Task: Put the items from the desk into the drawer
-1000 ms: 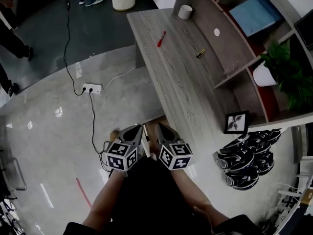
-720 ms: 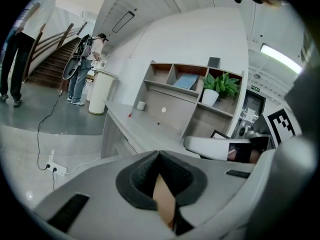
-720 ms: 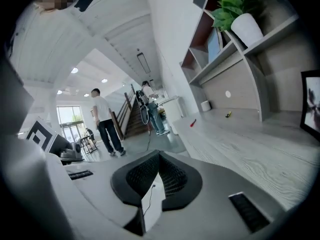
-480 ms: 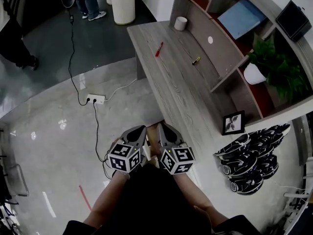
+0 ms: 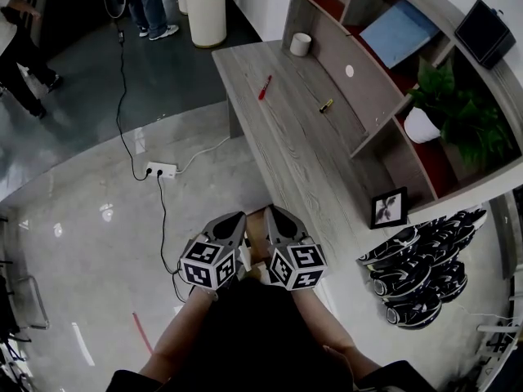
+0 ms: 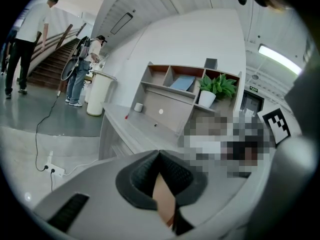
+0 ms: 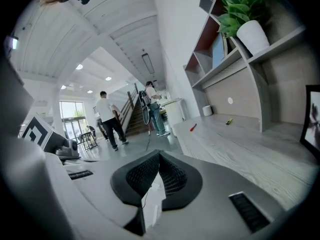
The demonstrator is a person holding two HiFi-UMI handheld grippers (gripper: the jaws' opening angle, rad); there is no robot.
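Lifts left gripper [image 5: 239, 217] and right gripper [image 5: 270, 211] slightly higher than a second ago, side by side at desk [image 5: 302, 158] end.
Clenches both on nothing; leaves red pen [image 5: 265, 87] and yellow item [image 5: 326, 105] far along it.

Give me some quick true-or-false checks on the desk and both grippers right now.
1. The red pen lies on the desk. True.
2. The left gripper holds that pen. False: its jaws are together with nothing between them.
3. The white cup stands at the desk's far end. True.
4. The potted plant stands on the floor. False: it sits on a shelf above the desk.
5. The right gripper has its jaws together and holds nothing. True.
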